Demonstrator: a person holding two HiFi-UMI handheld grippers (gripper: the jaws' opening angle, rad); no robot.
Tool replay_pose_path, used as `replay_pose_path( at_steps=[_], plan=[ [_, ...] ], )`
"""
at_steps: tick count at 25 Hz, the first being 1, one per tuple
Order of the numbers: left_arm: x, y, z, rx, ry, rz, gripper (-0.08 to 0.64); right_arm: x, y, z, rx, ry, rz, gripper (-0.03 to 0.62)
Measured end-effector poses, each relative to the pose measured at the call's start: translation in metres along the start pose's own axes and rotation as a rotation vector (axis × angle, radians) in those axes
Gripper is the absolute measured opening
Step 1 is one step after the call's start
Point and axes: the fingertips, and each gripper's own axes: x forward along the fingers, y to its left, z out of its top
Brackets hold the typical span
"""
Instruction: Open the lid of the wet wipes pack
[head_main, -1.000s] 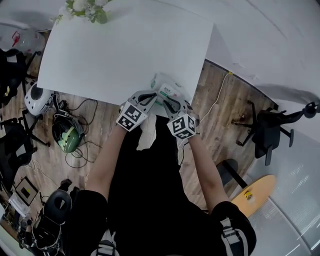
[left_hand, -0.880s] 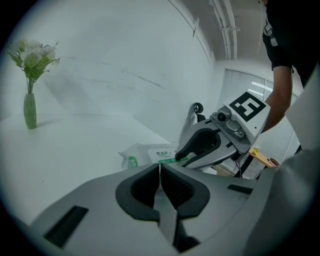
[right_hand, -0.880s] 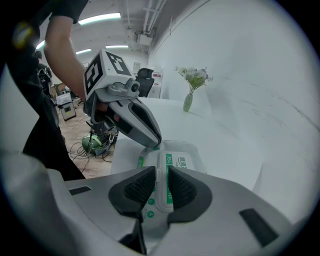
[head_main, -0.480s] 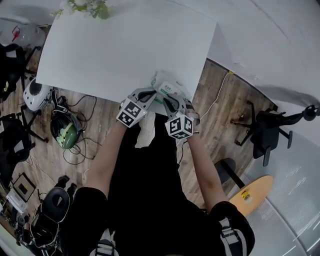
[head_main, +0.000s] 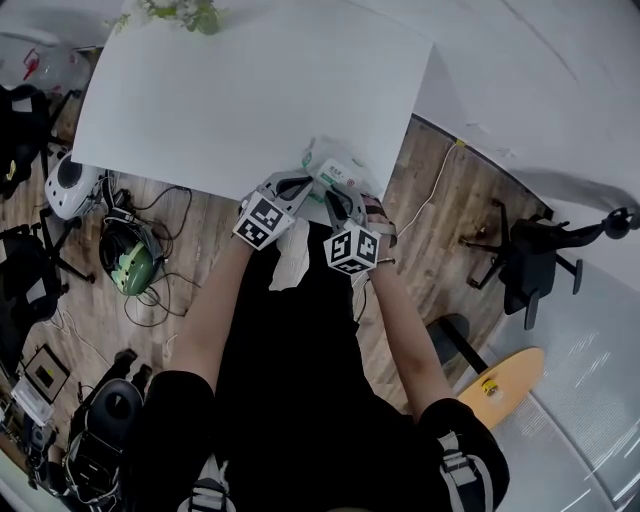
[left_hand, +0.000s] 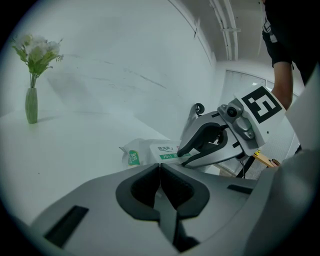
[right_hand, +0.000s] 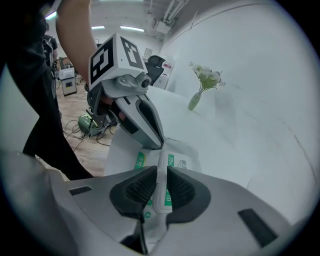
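The pack (head_main: 335, 172) lay at the table's (head_main: 250, 100) near edge, just above centre in the head view. The right gripper (right_hand: 161, 176) was pinched on its white lid (right_hand: 163, 165). The left gripper (left_hand: 159, 167) had its jaws pressed together, holding nothing, with its tip at the pack.

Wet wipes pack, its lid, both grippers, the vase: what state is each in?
White and green wet wipes pack: lying flat.
White lid flap: pinched; how far open is unclear.
Left gripper: shut, nothing between its fingers.
Right gripper: fingers shut on the white lid flap.
Green glass vase: upright, holding white flowers.
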Motion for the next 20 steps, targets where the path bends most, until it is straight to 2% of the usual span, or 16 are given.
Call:
replay_pose_path(
  at_steps=[6, 20],
  plan=[
    [0.001, -0.002, 0.000, -0.036, 0.010, -0.033, 0.025, -0.008, 0.000, 0.001, 0.084, -0.005, -0.009, 0.046],
    [0.000, -0.001, 0.001, -0.046, 0.007, -0.018, 0.025, -0.017, -0.004, 0.009, 0.078, -0.009, -0.010, 0.025]
  ],
)
